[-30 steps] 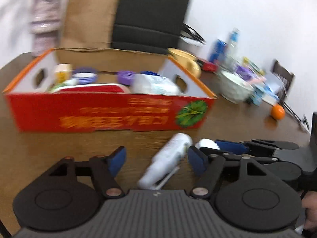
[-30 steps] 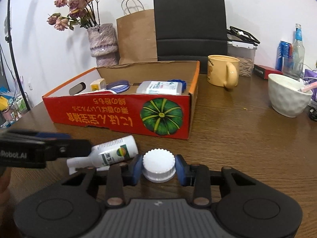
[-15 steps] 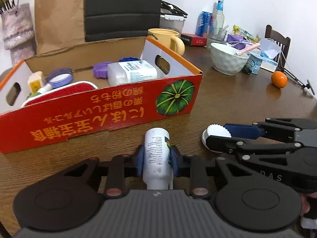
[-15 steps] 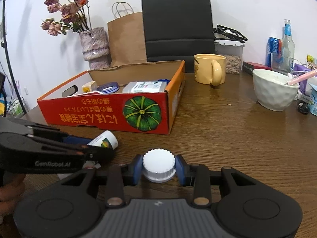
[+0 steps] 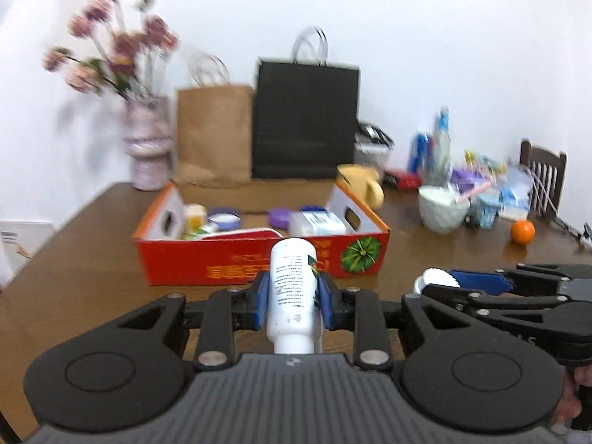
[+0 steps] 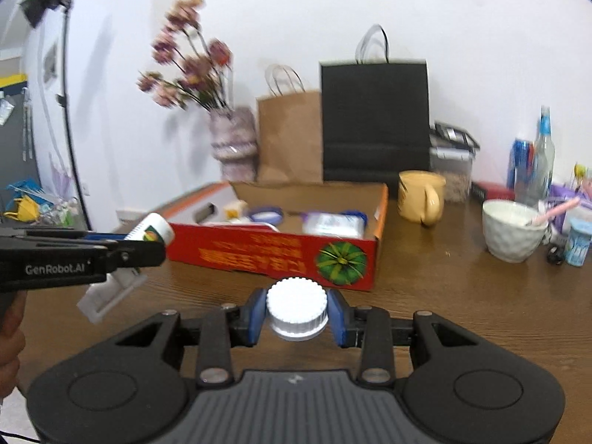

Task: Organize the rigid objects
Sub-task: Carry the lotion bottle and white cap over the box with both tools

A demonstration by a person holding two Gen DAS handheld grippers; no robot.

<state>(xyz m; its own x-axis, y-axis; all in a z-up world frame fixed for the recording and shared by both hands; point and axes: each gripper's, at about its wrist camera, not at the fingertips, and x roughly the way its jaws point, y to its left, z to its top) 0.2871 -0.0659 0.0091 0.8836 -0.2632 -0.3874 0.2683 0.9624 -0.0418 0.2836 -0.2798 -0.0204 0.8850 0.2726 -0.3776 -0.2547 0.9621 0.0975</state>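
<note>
1. Left wrist view. The left gripper (image 5: 292, 298) is clenched on a white spray bottle (image 5: 294, 285), blue pads pressing both sides of the body, base pointing ahead, nozzle end toward the camera. The bottle is clear of the wooden table (image 5: 74, 277).
2. Same view, ahead: the red cardboard box (image 5: 259, 262) sits open-topped, already holding a white flat bottle (image 5: 320, 222), a purple lid (image 5: 279, 216), a small yellow-labelled item and other pieces too blurred to name. To the right, the right gripper (image 5: 440, 283) shows side-on with a ribbed white cap (image 5: 434, 277) at its tip.
3. Right wrist view. The right gripper (image 6: 297, 314) grasps the ribbed white cap (image 6: 297, 310) between its blue pads, held above the table surface, just short of the box's near wall (image 6: 273, 255).
4. Same view, left edge: the left gripper (image 6: 148, 249) carries the spray bottle (image 6: 151, 227), its trigger end (image 6: 111, 290) hanging below the fingers, near the box's left corner.
5. Bystanders: yellow mug (image 6: 421, 198), white bowl (image 6: 514, 229), flower vase (image 6: 233, 144), paper bags behind. None in the way.
6. Judgement: the step in hand is the carry; both items lifted, neither over the box yet.
7. Next move calls for clearing the near wall with each load, finding a free patch of floor among the contents, and only then letting go. The long bottle needs laying flat.
</note>
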